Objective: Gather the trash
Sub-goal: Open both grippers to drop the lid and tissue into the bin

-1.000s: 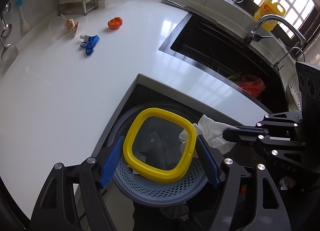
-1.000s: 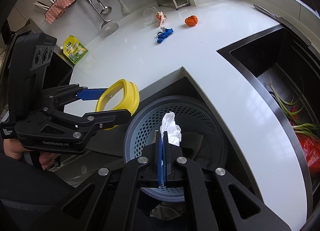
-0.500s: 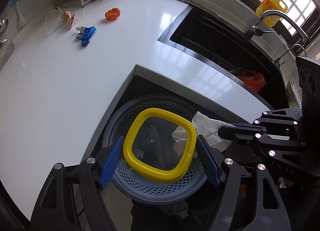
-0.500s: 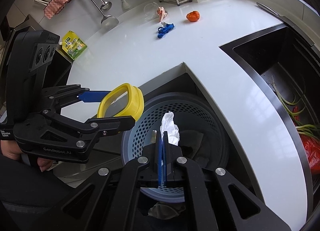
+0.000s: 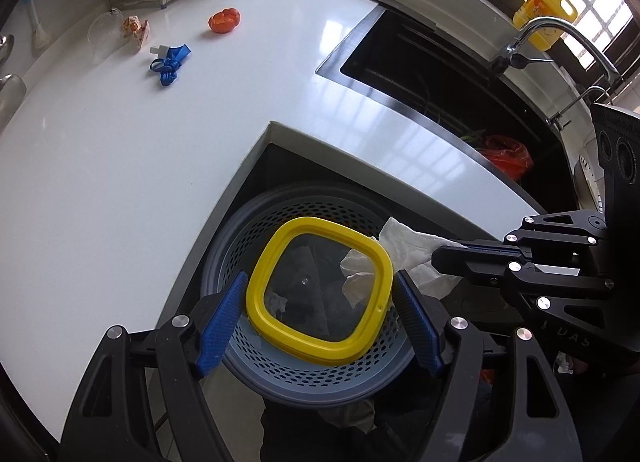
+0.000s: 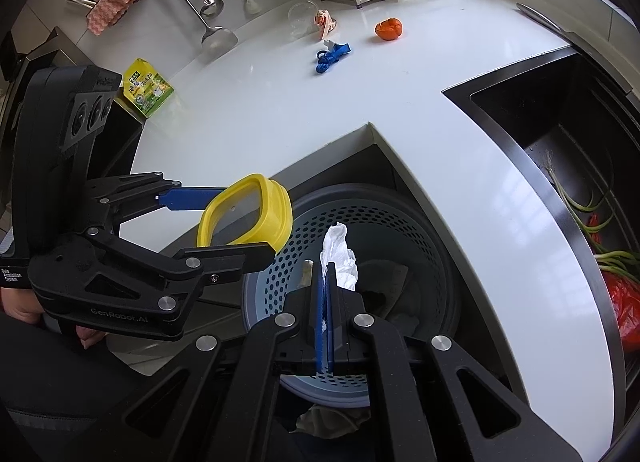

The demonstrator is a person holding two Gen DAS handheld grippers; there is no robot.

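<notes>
My left gripper [image 5: 320, 322] is shut on a yellow-rimmed clear lid [image 5: 320, 290] and holds it over a grey perforated bin [image 5: 280, 366] set below the counter corner. The lid also shows in the right wrist view [image 6: 248, 218]. My right gripper [image 6: 326, 302] is shut on a crumpled white tissue [image 6: 340, 254] over the same bin [image 6: 420, 230]. In the left wrist view the tissue [image 5: 408, 250] hangs just right of the lid.
On the white counter [image 5: 120, 162] lie a blue tangled strap [image 5: 170, 62], an orange peel [image 5: 224, 20], a small wrapper [image 5: 136, 28] and a clear cup [image 5: 102, 28]. A green packet [image 6: 148, 88] lies at left. A black sink [image 6: 560, 142] holds green stems and a red bag [image 6: 620, 302].
Both grippers have shifted slightly over the bin, still holding the lid and the tissue. Nothing has been let go.
</notes>
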